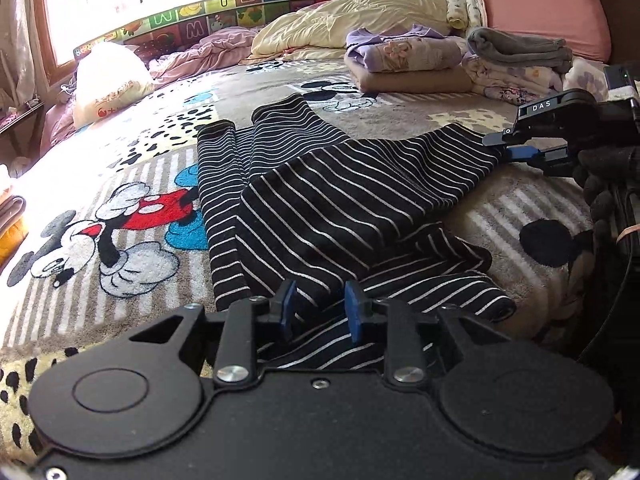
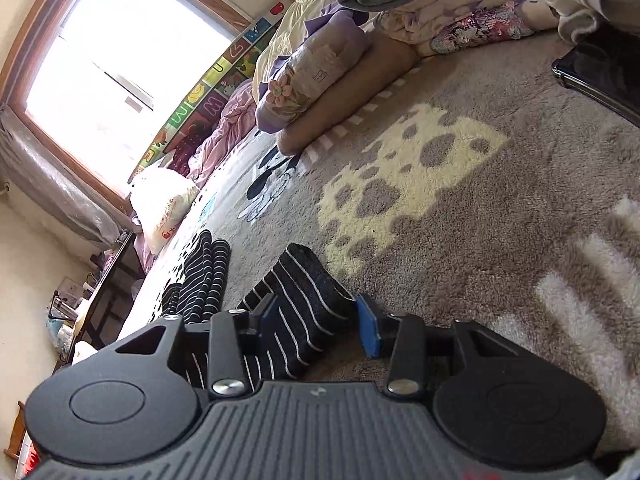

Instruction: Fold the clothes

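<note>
A black garment with thin white stripes [image 1: 340,200] lies on the cartoon-mouse blanket [image 1: 120,232], one part folded diagonally across it, two narrow ends pointing away. My left gripper [image 1: 320,310] is open, its blue pads either side of the garment's near edge. My right gripper [image 1: 516,148] reaches in from the right at the folded part's far corner. In the right wrist view my right gripper [image 2: 316,322] is open, and a folded end of the striped garment [image 2: 300,304] lies between the spread pads, touching the left one.
Stacks of folded clothes [image 1: 408,60] and a grey towel [image 1: 520,46] sit at the back right near a pink pillow [image 1: 548,12]. A cream duvet [image 1: 352,16] and white bag [image 1: 112,80] lie further back. A dark phone [image 2: 600,72] lies on the blanket.
</note>
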Tool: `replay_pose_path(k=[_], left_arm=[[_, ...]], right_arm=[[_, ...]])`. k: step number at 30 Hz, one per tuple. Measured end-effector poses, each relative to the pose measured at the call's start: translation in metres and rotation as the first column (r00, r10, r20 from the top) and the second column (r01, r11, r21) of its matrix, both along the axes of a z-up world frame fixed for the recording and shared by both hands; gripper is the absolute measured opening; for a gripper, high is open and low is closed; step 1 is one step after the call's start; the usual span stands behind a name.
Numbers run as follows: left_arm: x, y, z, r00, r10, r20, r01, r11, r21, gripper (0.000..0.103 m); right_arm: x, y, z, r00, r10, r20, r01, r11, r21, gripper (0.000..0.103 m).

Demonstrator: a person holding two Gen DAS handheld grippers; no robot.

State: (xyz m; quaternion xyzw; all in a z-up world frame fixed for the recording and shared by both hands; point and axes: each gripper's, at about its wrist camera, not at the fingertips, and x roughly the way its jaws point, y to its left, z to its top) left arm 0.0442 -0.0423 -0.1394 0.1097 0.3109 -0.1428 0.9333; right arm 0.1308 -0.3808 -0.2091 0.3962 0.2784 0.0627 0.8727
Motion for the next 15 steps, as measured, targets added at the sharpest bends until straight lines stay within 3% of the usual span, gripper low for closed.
replay_pose_path(k=[1,3,7,12,15], left_arm=[[-0.001,0.0,0.0,1.0,0.001,0.005,-0.001,1.0,0.0,0.024],[-0.003,-0.001,0.0,1.0,0.004,0.018,-0.004,1.0,0.004,0.024],[-0.005,-0.004,-0.002,0.999,-0.003,0.042,0.001,1.0,0.029,0.024],[-0.008,-0.016,-0.008,0.992,-0.065,0.109,0.049,0.988,0.146,0.025],[-0.01,-0.02,-0.012,0.987,-0.108,0.12,0.082,0.976,0.203,0.038]], right_arm=[[0.002,0.0,-0.001,1.0,0.004,-0.001,-0.004,1.0,0.001,0.021],[0.002,0.0,0.002,1.0,0.009,0.01,-0.009,1.0,-0.007,0.013],[-0.005,-0.005,0.017,0.998,-0.021,0.054,0.016,0.995,0.094,0.011],[-0.003,-0.006,0.051,0.992,-0.022,0.121,-0.003,0.979,0.203,0.011],[0.001,-0.003,0.072,0.988,-0.019,0.151,-0.021,0.966,0.256,0.011]])
